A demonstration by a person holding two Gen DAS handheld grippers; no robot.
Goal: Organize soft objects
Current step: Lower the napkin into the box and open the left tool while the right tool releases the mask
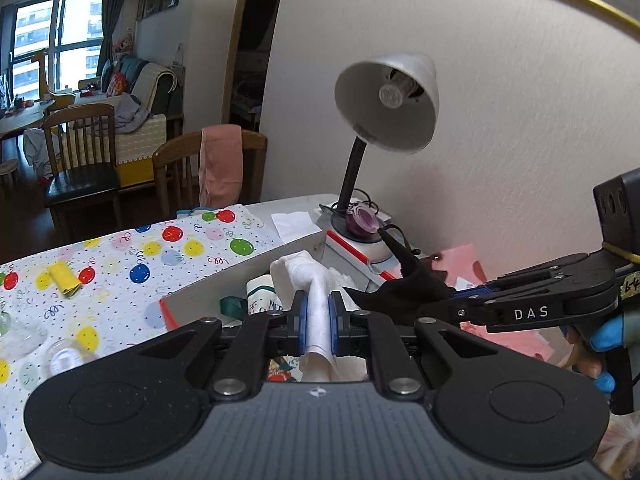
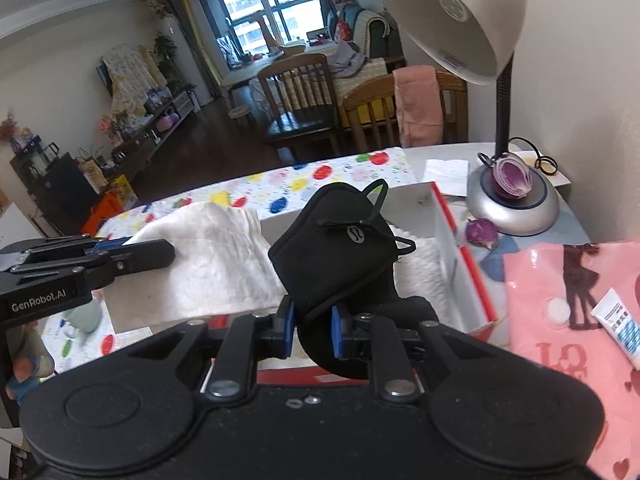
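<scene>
My left gripper [image 1: 318,320] is shut on a white cloth [image 1: 316,300] and holds it over the red-edged white box [image 1: 240,280]. The cloth also shows in the right wrist view [image 2: 216,256], spread out above the box [image 2: 448,248]. My right gripper [image 2: 313,326] is shut on a black fabric mask [image 2: 344,248] with a small round logo, held above the box. In the left wrist view the mask [image 1: 404,280] and the right gripper [image 1: 460,300] come in from the right. White fluffy fabric [image 2: 424,272] lies inside the box.
A silver desk lamp [image 1: 386,100] stands behind the box, half a red onion [image 2: 514,178] on its base. A pink sheet [image 2: 560,300] with a white tube [image 2: 620,328] lies at right. The balloon-print tablecloth [image 1: 120,272] carries a yellow roll [image 1: 64,278]. Wooden chairs [image 1: 208,168] stand beyond.
</scene>
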